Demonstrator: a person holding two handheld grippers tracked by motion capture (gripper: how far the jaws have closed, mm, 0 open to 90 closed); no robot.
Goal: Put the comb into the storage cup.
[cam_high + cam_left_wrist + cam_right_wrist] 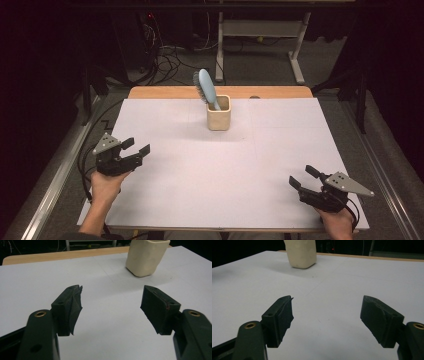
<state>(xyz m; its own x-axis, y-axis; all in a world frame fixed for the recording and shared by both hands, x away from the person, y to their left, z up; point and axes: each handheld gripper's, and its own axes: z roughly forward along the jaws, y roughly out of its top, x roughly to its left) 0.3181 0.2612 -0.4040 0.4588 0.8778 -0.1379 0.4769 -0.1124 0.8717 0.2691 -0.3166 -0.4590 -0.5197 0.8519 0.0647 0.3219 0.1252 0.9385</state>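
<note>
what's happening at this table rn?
A person holds the left gripper and right gripper open, low over the white table, both empty. A blue brush stands tilted in a cream cup near the far edge, untouched and well apart from both grippers.

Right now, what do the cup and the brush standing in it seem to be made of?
The cup looks like matte cream ceramic or thick plastic: its walls are thick, its corners rounded, and it shows no shine; I cannot tell which. The brush seems to be smooth light-blue plastic with a soft sheen along its back, and dark bristles on one side, probably synthetic.
</note>
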